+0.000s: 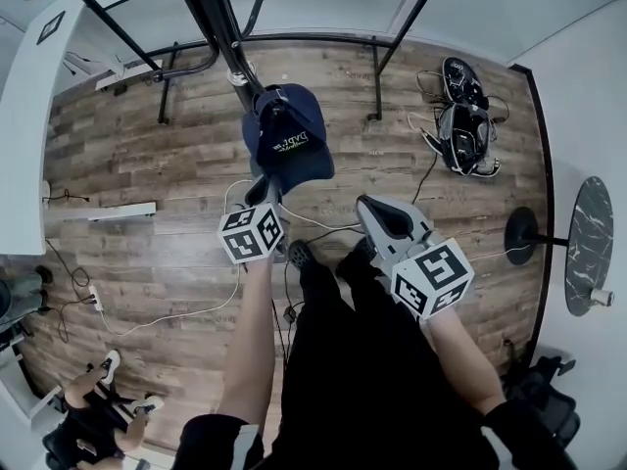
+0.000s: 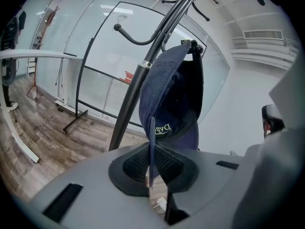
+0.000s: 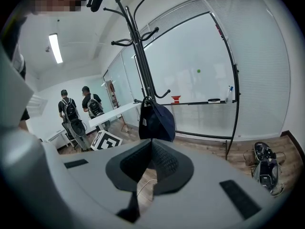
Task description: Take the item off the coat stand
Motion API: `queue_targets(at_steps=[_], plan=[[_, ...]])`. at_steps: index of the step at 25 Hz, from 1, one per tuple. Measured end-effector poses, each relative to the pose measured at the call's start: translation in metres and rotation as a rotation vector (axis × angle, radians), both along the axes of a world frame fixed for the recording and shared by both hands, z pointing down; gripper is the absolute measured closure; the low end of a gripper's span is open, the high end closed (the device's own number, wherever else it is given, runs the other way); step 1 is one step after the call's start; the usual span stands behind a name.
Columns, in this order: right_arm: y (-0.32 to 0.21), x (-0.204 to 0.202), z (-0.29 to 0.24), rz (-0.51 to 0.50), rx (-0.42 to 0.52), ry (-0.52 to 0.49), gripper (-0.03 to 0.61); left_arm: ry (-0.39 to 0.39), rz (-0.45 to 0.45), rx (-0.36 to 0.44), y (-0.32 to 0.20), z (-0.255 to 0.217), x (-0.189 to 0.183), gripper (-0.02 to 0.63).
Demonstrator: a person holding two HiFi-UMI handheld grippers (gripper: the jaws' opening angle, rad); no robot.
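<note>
Left gripper view has it best: the navy cap (image 2: 174, 94) hangs from a hook (image 2: 196, 46) on the coat stand (image 2: 136, 99), crown just right of the pole, brim (image 2: 151, 128) pointing down and edge-on to the lens. And the left tool (image 2: 153, 149) is on it, jaws nearly together with that thin brim pinched between the pads. Good place to hold, I'd say: the brim is the one stiff part, while the crown is soft cloth that would fold and slip. Light thing, no strain, but its top end seems caught over the hook, so it likely wants lifting up and off, not a straight pull. Right tool (image 3: 151, 144) hangs back above the wooden floor (image 1: 147, 164), jaws closed on nothing, cap well ahead of it.
</note>
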State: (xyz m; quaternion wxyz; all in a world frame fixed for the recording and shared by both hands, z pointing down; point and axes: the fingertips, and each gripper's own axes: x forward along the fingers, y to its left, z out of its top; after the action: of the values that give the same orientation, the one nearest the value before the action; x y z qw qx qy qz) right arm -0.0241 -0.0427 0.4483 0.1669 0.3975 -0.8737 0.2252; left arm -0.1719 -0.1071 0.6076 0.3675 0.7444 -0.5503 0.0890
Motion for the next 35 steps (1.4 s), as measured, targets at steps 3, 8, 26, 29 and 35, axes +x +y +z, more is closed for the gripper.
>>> queue_targets(at_steps=[3,8,26,29,35], plan=[[-0.001,0.001,-0.001,0.008,0.001,-0.004,0.548,0.003,0.006,0.002,0.003,-0.002,0.002,0.583],[0.004,0.003,-0.001,0.011,0.002,-0.013,0.548,-0.002,0.020,0.005,0.013,-0.004,0.008,0.583],[-0.010,0.030,-0.011,-0.093,0.022,-0.081,0.548,0.006,-0.031,-0.061,0.059,-0.003,0.060,0.581],[-0.018,0.043,-0.017,-0.114,0.040,-0.101,0.548,0.008,-0.052,-0.044,0.062,-0.015,0.079,0.583],[-0.037,0.071,-0.040,-0.158,0.092,-0.156,0.548,-0.006,-0.112,0.011,0.054,-0.054,0.106,0.581]])
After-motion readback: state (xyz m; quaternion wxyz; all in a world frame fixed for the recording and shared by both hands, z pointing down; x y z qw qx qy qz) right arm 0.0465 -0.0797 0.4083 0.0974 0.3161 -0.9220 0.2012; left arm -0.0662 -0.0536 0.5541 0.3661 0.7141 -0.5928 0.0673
